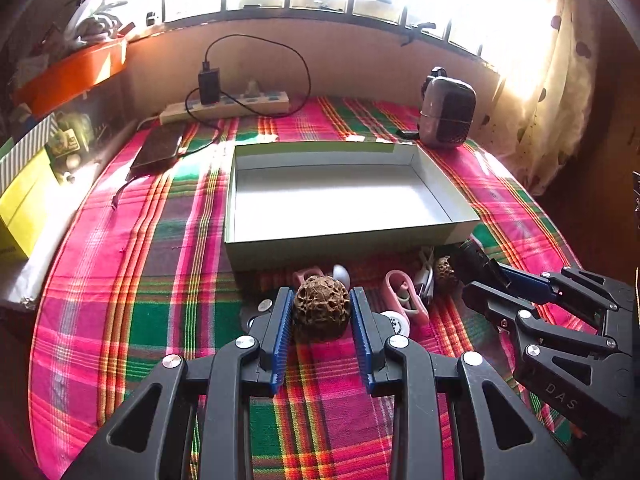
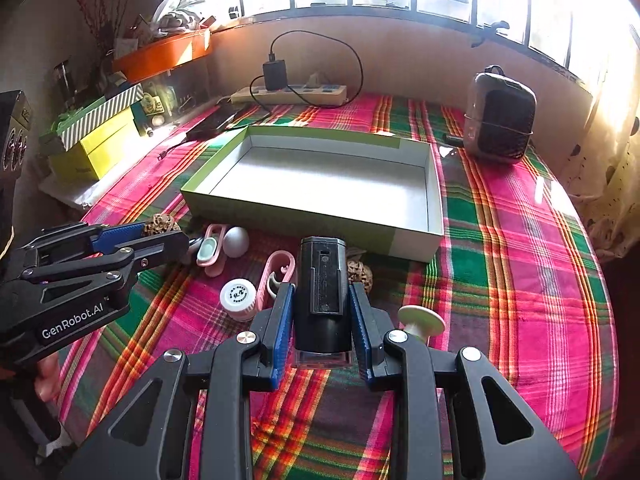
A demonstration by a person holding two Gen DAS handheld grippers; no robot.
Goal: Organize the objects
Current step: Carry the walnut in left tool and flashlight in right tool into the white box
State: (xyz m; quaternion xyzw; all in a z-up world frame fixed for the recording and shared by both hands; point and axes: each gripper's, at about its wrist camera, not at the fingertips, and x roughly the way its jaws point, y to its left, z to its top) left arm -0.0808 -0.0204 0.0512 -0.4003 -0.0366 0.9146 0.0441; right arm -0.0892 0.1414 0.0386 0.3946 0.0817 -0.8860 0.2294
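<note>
My left gripper is shut on a brown, pitted walnut, held a little above the plaid cloth in front of the box. From the right wrist view the left gripper shows at the left with the walnut at its tips. My right gripper is shut on a black, blocky device that stands upright between the blue pads. Seen from the left, the right gripper sits low right. The shallow box, green outside and white inside, lies empty just beyond both.
Small items lie between the grippers and the box: a second walnut, pink clips, a white cap, a white egg shape and a pale knob. Behind are a power strip and a dark speaker.
</note>
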